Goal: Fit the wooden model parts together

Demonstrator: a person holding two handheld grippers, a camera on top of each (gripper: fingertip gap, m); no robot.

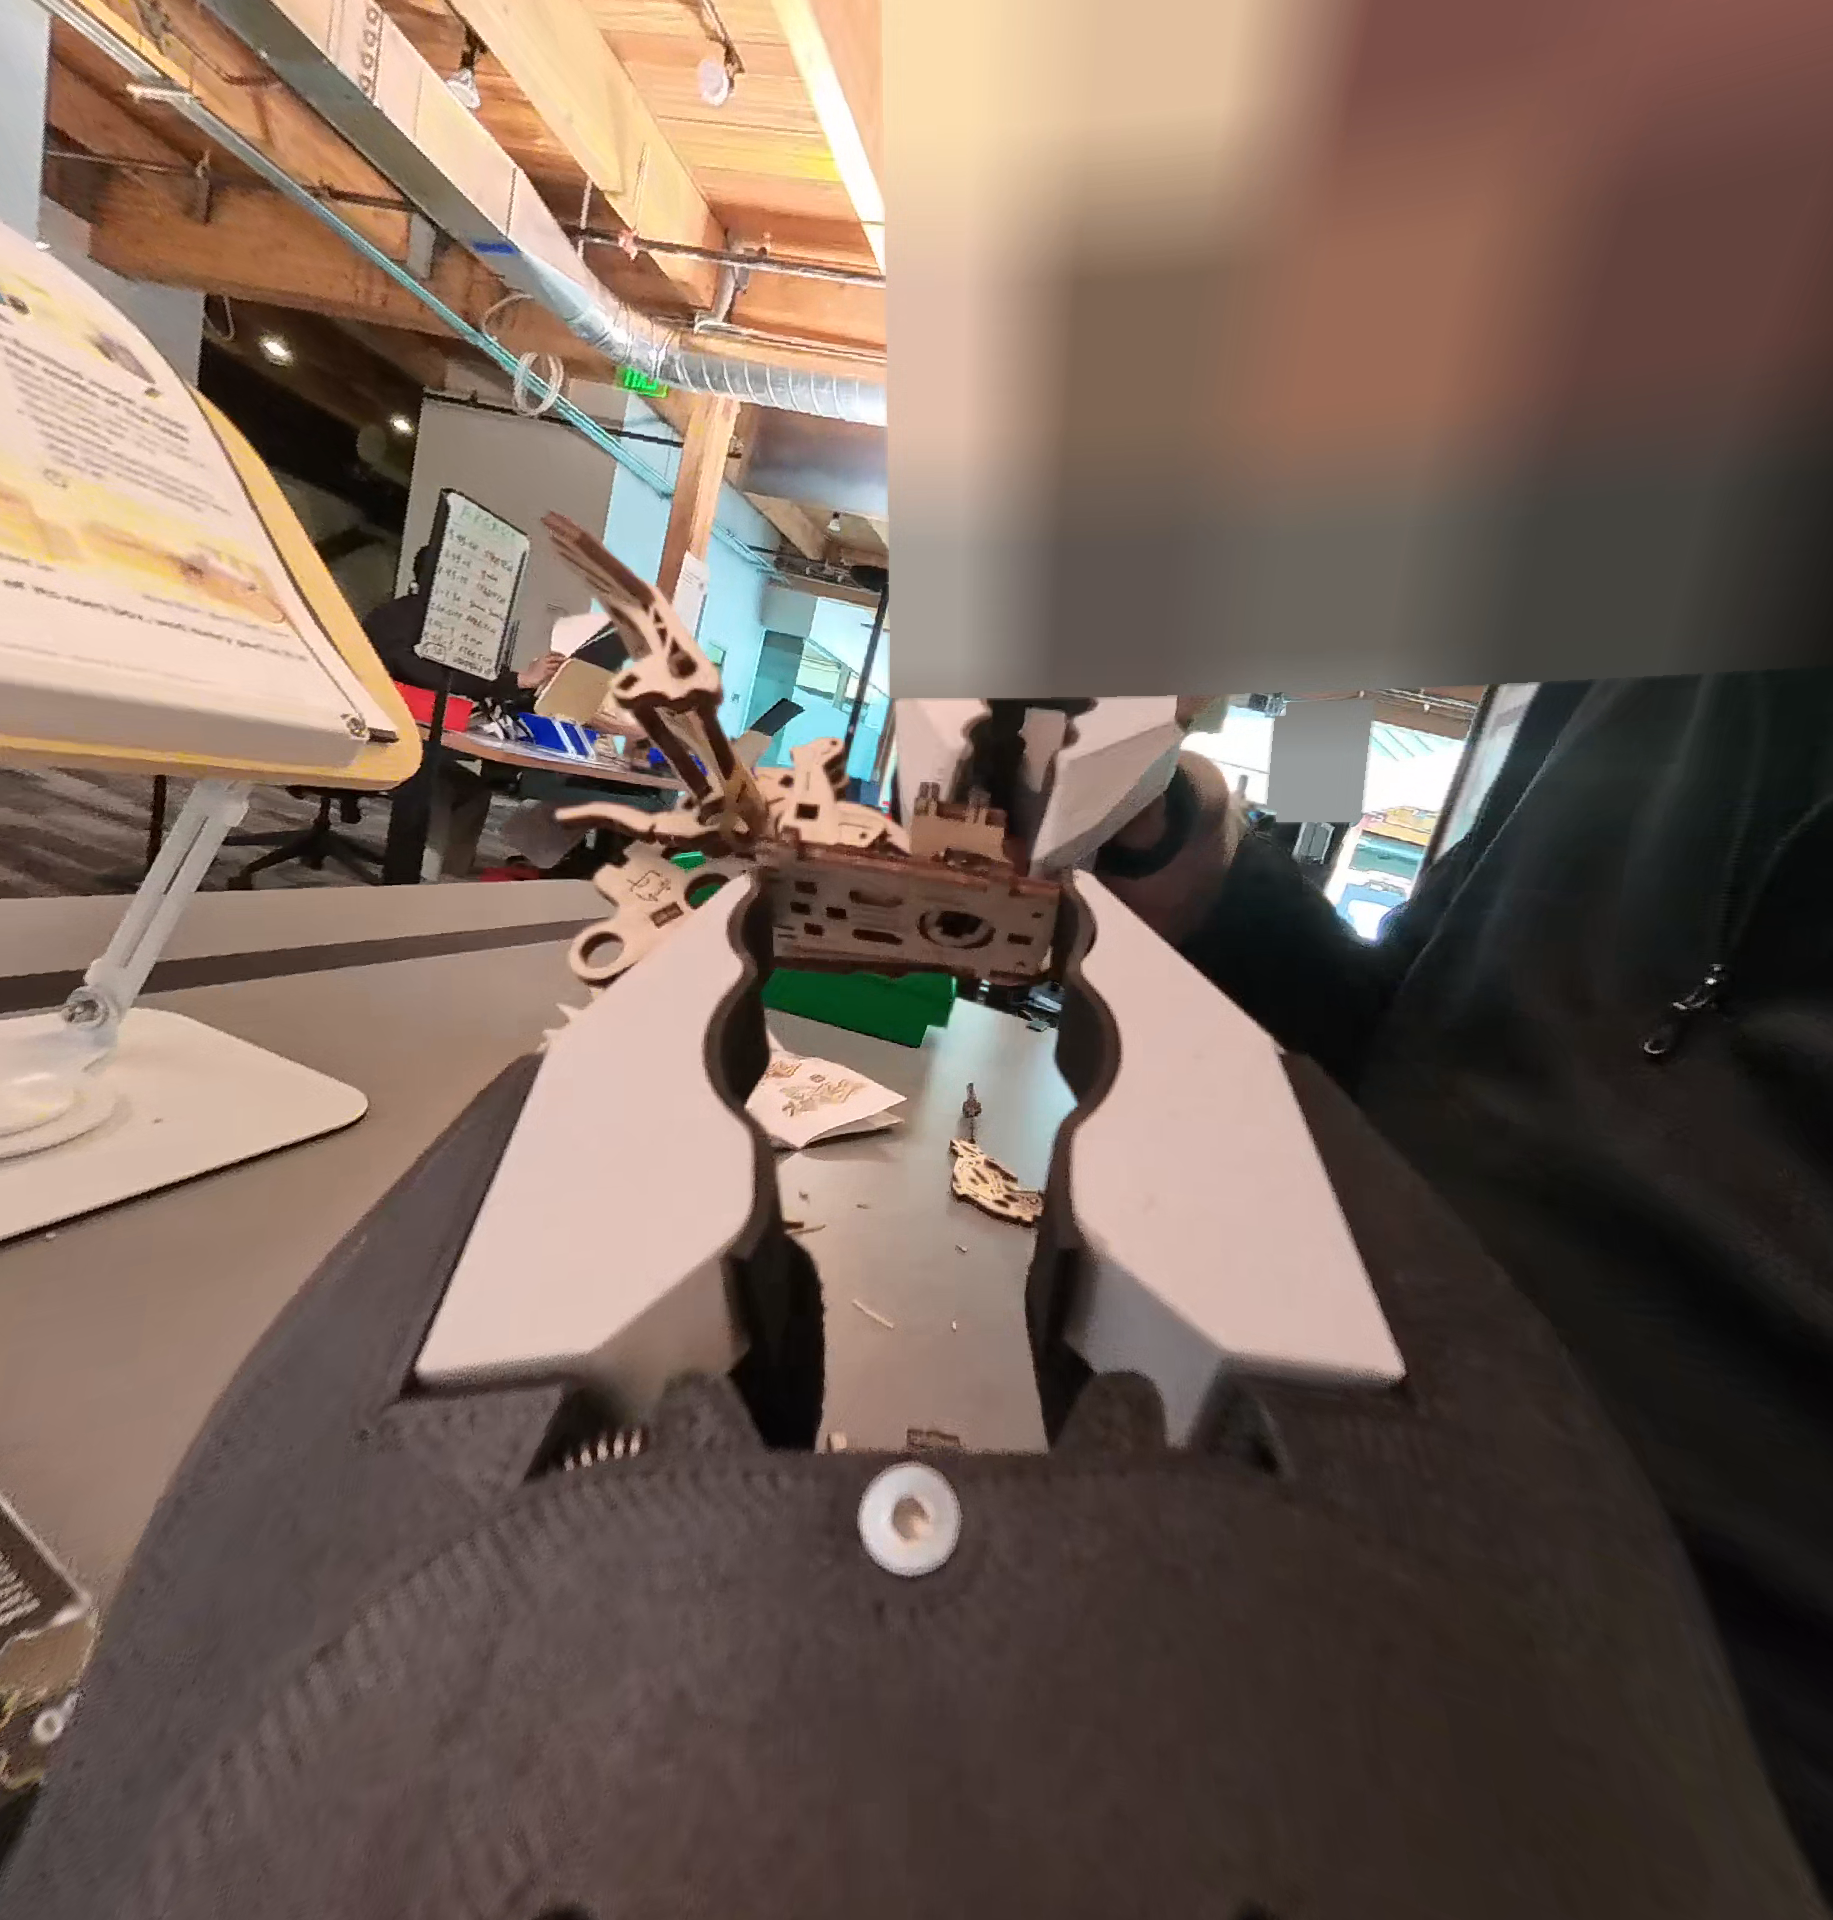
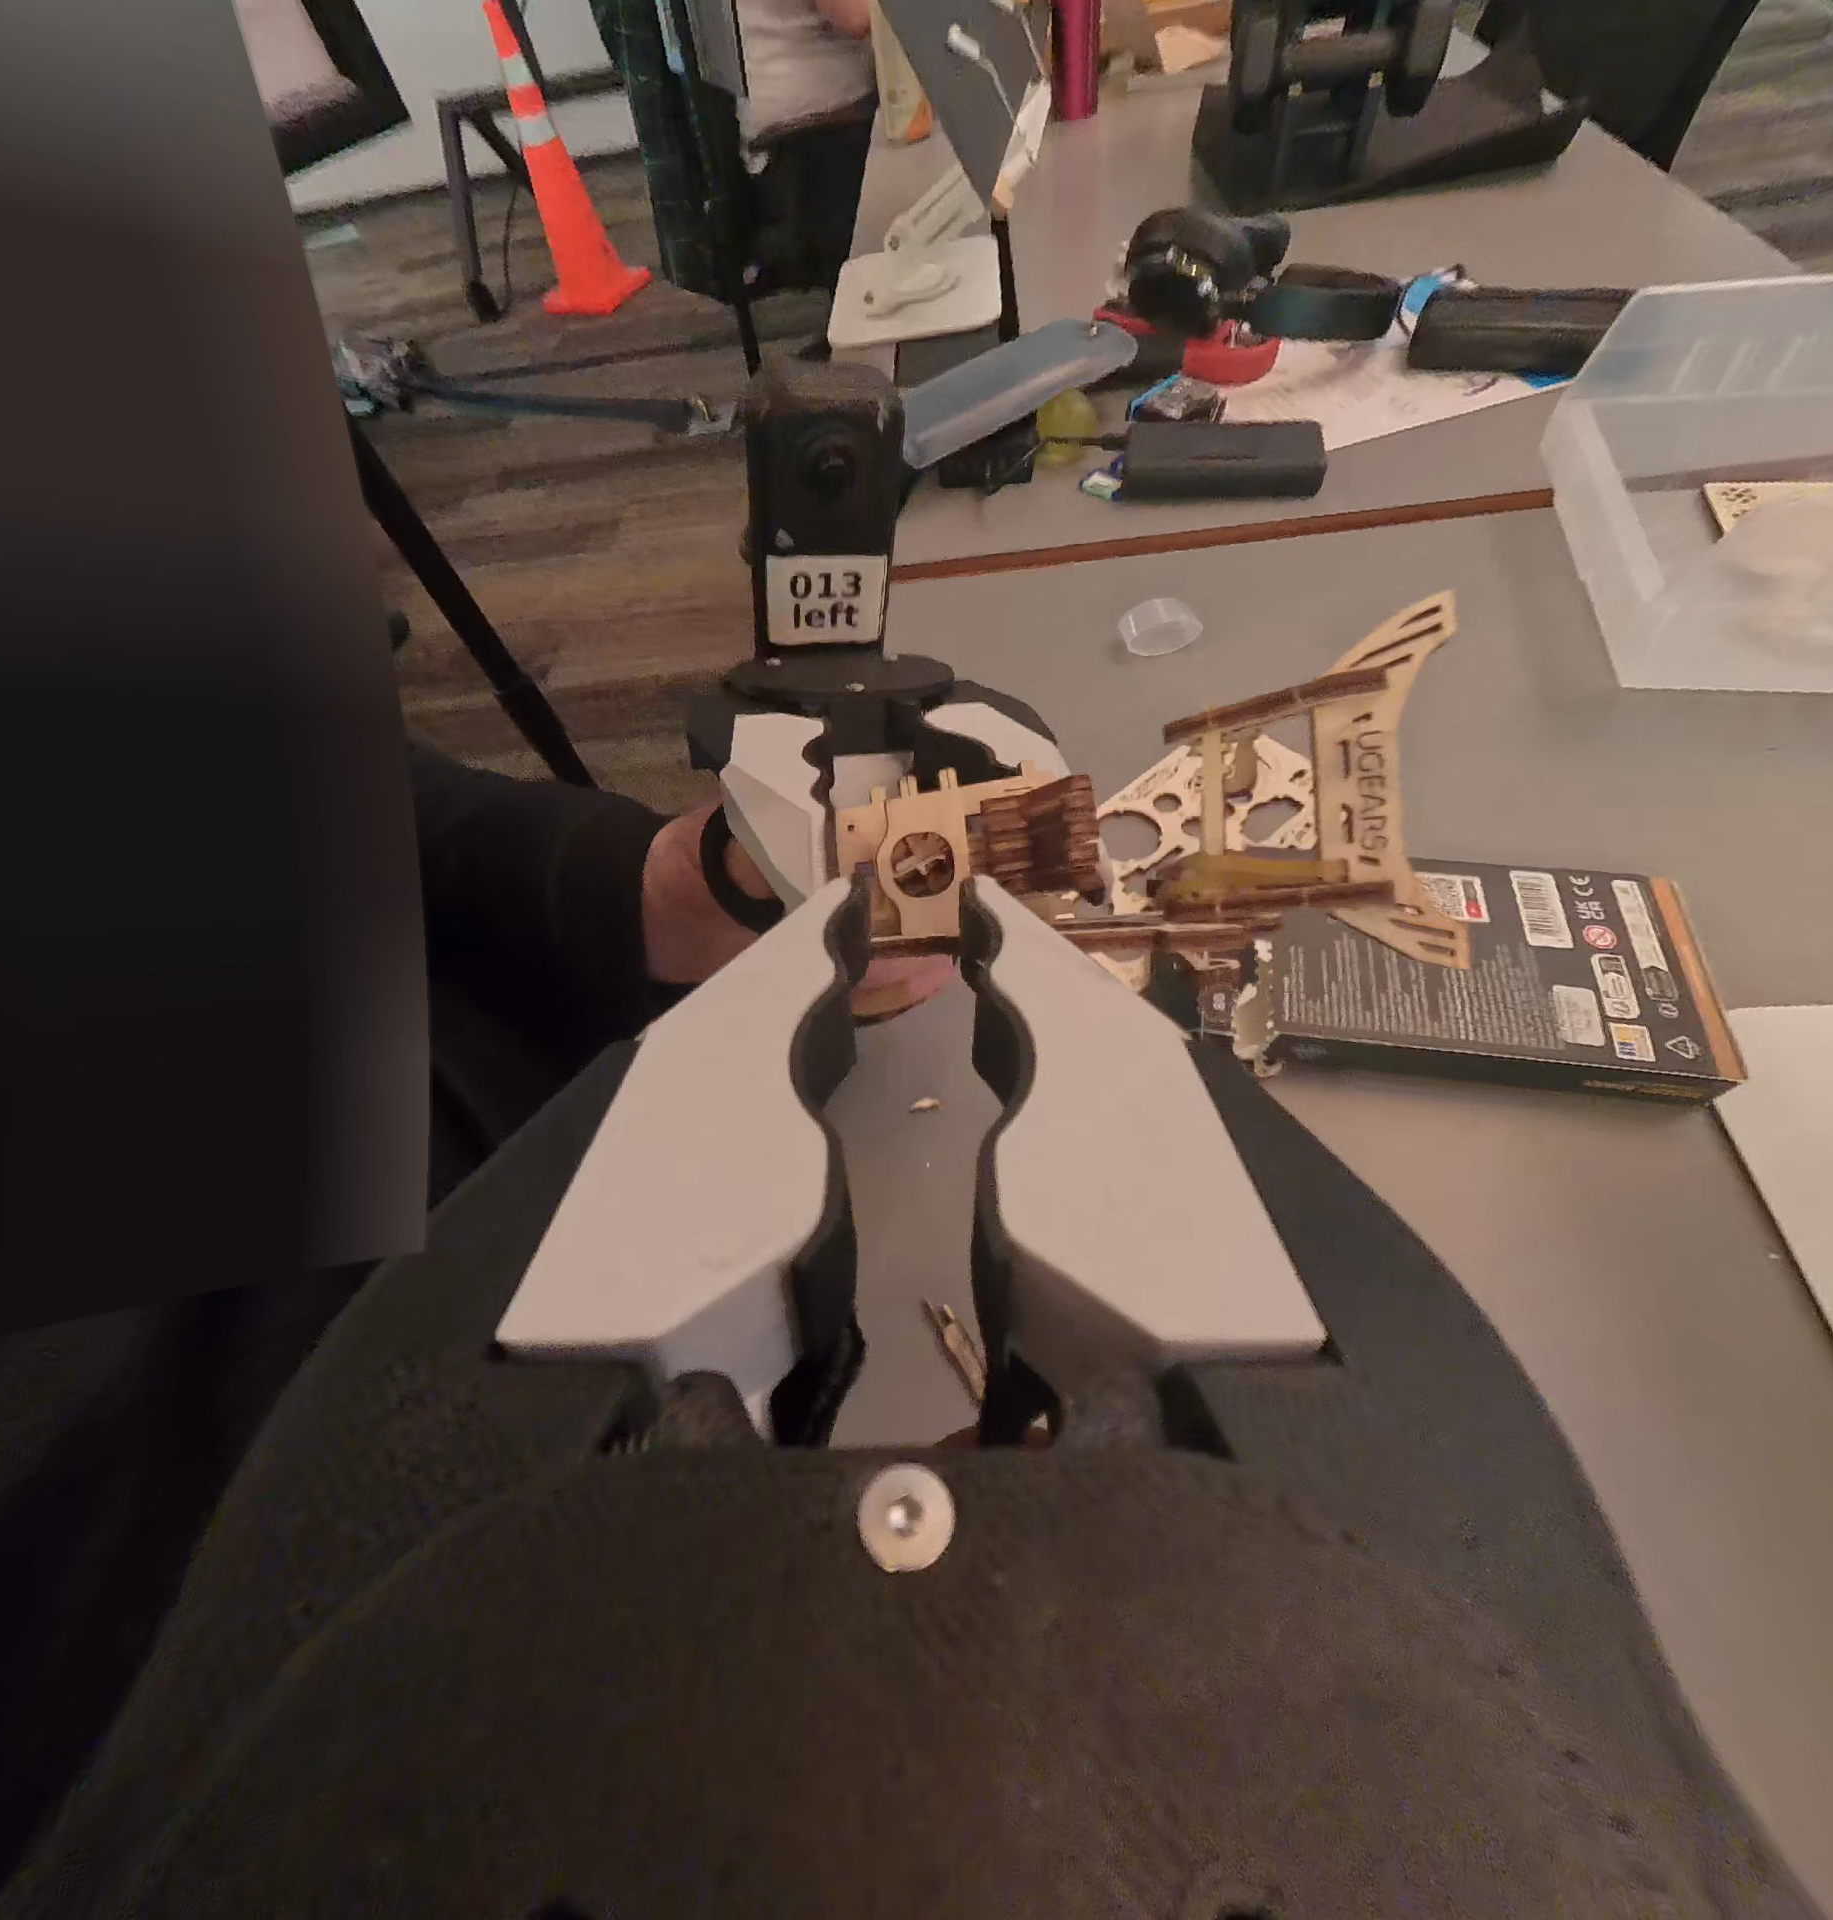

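I am midway through an assembly step, holding the wooden model [image 1: 912, 920] up off the counter [image 1: 268, 1049] between both tools: my left gripper [image 1: 910, 914] is clamped across the flat, slotted body of the model, its pads [image 1: 740, 935] pressing the two ends, while my right gripper [image 2: 917, 920] is closed on a small pale plywood piece [image 2: 917, 878] with a round cut-out, seated at the near end of the same body. In the right wrist view the model's curved, finned tail section [image 2: 1338, 769] reaches out toward 2 o'clock, above a dark printed box [image 2: 1494, 987] lying on the counter. The parts are thin laser-cut ply, pale on the faces and scorched brown on the edges, with stacked ribs and narrow slots, so I judge them stiff but brittle at the tabs. Another cut-out part [image 1: 995, 1184] lies on the counter at about 5 o'clock from the model in the left wrist view. The next move, as I judge it, calls for a straight, squarely aligned push of the small piece into its slot while the left grip braces the body, without twisting
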